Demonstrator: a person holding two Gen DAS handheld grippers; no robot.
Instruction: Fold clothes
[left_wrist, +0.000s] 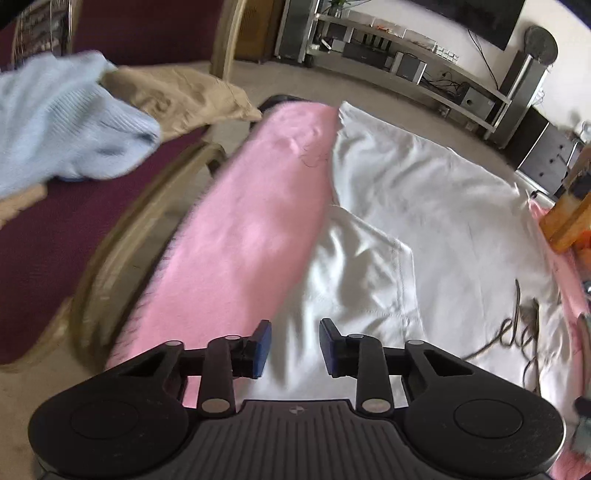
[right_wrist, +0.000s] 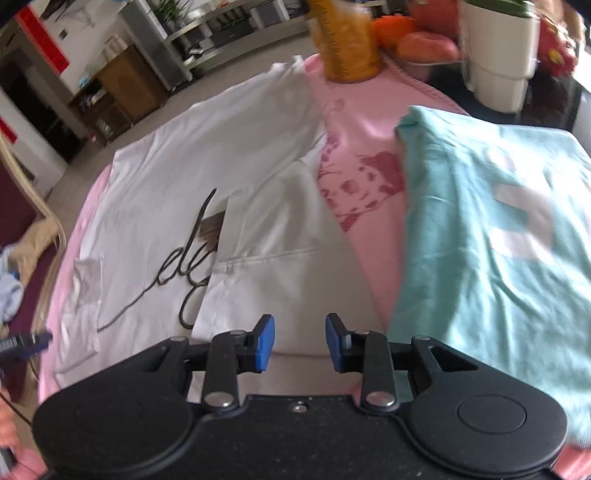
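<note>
A white T-shirt (left_wrist: 424, 206) with black script lettering lies spread on a pink table cover (left_wrist: 240, 240). It also shows in the right wrist view (right_wrist: 192, 155), with its right part folded over onto the front (right_wrist: 273, 243). My left gripper (left_wrist: 295, 347) is open and empty, hovering over the shirt's left edge near the pink cover. My right gripper (right_wrist: 300, 343) is open and empty, hovering just above the folded part's near edge. A teal T-shirt (right_wrist: 491, 258) with white print lies on the pink cover (right_wrist: 369, 236) to the right of the white shirt.
A light blue knit (left_wrist: 62, 125) and a beige garment (left_wrist: 177, 96) lie on a maroon chair (left_wrist: 55, 251) to the left. An orange bottle (right_wrist: 347, 40), a white pot (right_wrist: 498, 55) and fruit (right_wrist: 424, 44) stand at the table's far right.
</note>
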